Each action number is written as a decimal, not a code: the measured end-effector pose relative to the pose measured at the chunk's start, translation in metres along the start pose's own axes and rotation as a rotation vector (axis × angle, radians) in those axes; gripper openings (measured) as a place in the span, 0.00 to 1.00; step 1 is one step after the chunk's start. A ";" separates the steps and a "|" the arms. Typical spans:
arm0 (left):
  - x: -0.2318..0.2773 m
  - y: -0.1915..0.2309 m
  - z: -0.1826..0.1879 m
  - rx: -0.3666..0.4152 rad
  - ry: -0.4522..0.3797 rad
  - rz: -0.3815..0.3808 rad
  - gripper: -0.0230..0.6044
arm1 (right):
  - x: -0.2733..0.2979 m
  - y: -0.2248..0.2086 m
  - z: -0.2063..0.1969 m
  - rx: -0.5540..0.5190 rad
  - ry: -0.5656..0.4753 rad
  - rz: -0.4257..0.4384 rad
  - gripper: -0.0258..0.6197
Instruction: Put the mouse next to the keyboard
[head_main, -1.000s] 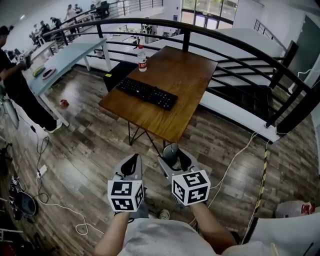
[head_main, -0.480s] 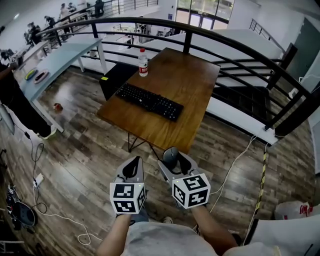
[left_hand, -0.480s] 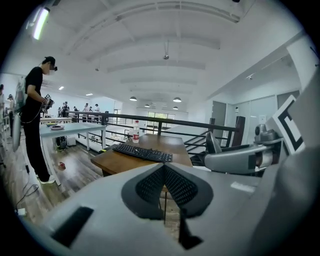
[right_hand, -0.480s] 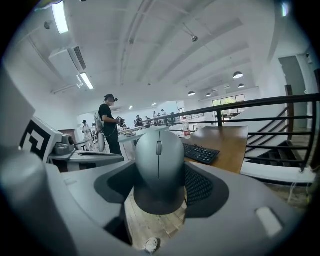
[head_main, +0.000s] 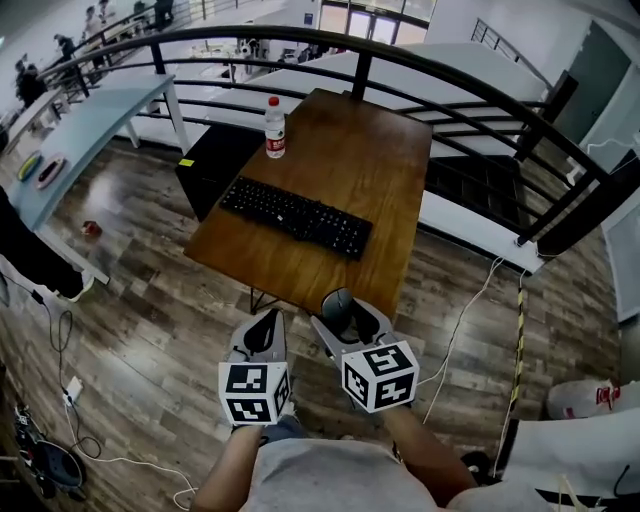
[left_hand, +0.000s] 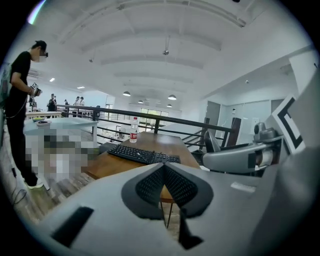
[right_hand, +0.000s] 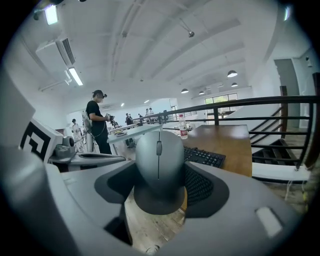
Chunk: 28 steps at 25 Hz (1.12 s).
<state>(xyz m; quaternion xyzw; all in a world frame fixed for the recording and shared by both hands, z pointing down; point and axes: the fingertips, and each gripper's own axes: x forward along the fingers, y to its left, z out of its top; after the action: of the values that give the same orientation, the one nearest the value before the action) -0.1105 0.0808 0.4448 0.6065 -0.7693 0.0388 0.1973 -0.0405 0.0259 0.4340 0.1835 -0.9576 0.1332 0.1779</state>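
The grey mouse (right_hand: 159, 165) is clamped between the fingers (right_hand: 206, 189) of the right gripper (head_main: 350, 318). It is held in the air over the plank floor (head_main: 170, 300), just short of the near edge of the wooden surface (head_main: 385, 165). Its wheel end points away toward the black keyboard (head_main: 295, 217), which lies slantwise across the near left part of the surface. A water bottle (head_main: 274, 127) stands upright by the far left corner. The left gripper (head_main: 262, 335) hangs just left of the right one, its fingers (left_hand: 145, 186) pressed together on nothing.
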 end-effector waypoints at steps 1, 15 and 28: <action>0.005 0.005 0.002 0.002 0.002 -0.012 0.02 | 0.007 0.000 0.003 0.001 0.001 -0.010 0.50; 0.068 0.053 0.020 0.031 0.042 -0.197 0.02 | 0.071 -0.019 0.024 0.073 0.003 -0.193 0.50; 0.136 0.025 0.035 0.122 0.076 -0.350 0.02 | 0.068 -0.097 0.024 0.176 -0.015 -0.381 0.50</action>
<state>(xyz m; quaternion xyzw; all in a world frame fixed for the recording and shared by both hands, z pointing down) -0.1682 -0.0480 0.4652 0.7400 -0.6401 0.0733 0.1930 -0.0676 -0.0897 0.4572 0.3772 -0.8915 0.1791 0.1758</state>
